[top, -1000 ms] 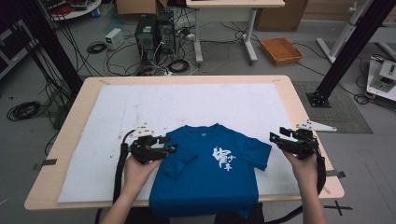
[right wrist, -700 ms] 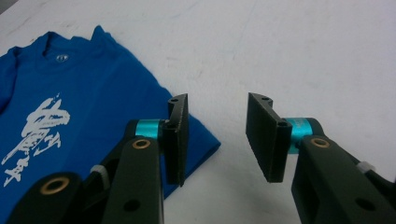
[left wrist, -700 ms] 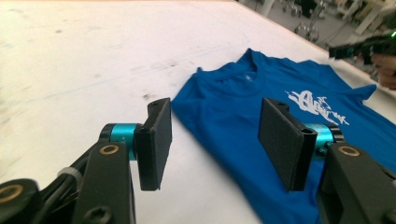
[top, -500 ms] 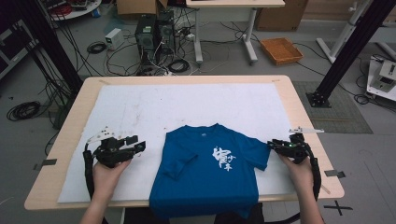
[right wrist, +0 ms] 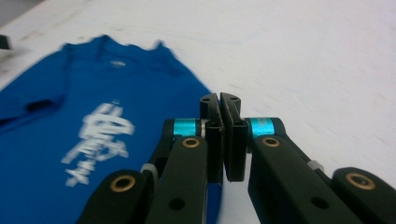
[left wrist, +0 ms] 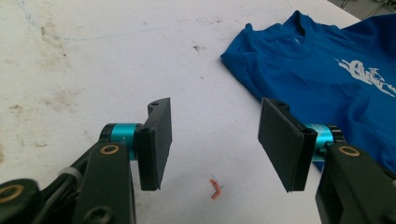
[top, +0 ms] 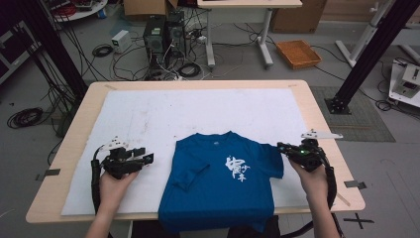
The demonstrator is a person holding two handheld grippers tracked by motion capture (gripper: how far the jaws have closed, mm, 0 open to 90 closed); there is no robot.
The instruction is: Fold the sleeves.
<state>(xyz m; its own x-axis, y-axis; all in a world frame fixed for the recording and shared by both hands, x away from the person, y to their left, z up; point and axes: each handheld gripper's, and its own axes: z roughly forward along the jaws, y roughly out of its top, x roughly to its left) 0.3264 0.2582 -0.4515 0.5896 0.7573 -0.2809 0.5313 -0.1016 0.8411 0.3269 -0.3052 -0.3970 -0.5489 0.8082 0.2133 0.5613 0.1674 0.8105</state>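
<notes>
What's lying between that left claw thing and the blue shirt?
In the high view, only bare white mat separates the left gripper from the blue T-shirt.

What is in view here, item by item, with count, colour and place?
T-shirt: one, blue with white print, near middle of the mat, one sleeve folded in.
Mat: one, white and stained, covering the tabletop.
Table: one, light wood.
Scrap: one, small, orange, on the mat by the left tongs.
Tray: one, orange, on the floor beyond the table.
Computer towers: two, black, on the floor amid cables.
Left tongs: black, open, over bare mat left of the shirt.
Right tongs: black, just closed, at the shirt's right sleeve; whether cloth is pinched I cannot tell.
</notes>
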